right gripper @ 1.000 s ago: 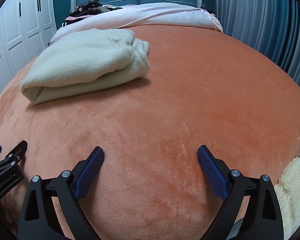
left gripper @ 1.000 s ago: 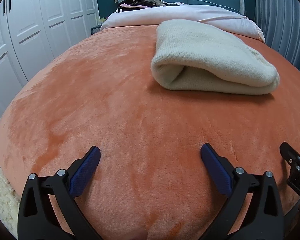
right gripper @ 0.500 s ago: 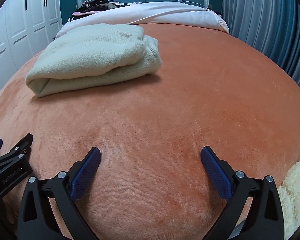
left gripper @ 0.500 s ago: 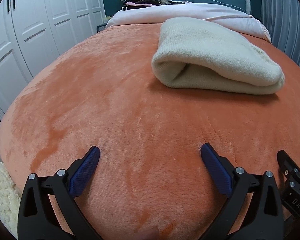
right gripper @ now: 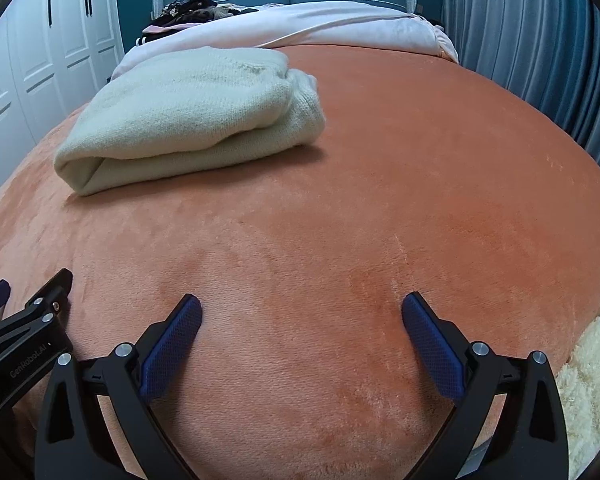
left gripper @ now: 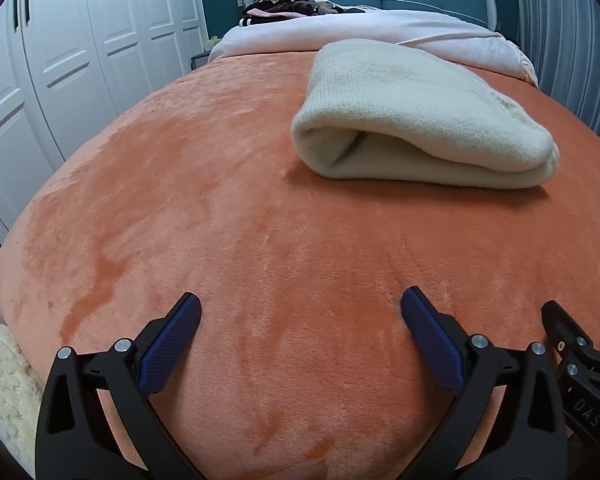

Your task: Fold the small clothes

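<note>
The left tool (left gripper: 300, 320) and the right tool (right gripper: 300, 322) are both released, jaws spread wide with nothing between them, low in each frame above the orange blanket (left gripper: 228, 208). The folded cream knit garment (left gripper: 416, 120) lies on the blanket, upper right in the left view, upper left in the right view (right gripper: 196, 116).

An orange plush blanket (left gripper: 228, 208) covered the bed; white panelled wardrobe doors (left gripper: 60, 64) stood at nine o'clock, blue pleated curtains (right gripper: 540, 40) at two.
</note>
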Tool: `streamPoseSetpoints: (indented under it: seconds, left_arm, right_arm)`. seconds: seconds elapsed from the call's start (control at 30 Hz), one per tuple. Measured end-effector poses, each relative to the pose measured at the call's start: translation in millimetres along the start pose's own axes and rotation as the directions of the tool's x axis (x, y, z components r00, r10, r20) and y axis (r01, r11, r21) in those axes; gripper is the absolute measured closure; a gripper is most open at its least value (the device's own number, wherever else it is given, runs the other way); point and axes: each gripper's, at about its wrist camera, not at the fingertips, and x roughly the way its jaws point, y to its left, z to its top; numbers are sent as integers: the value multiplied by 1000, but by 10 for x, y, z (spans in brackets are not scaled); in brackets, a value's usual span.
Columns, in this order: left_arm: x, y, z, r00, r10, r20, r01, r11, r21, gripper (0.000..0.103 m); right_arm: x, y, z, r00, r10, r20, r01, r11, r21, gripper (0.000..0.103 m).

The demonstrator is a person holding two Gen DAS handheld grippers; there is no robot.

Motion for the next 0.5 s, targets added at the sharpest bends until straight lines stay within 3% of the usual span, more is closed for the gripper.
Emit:
streamPoseSetpoints:
  seconds: [0.5]
  left_arm:
    - [35, -34, -22, 1000, -3, -11, 3, 1000, 3, 5]
  right_arm:
    - [8, 42, 1, 1000, 18, -1, -18, 999, -35, 5]
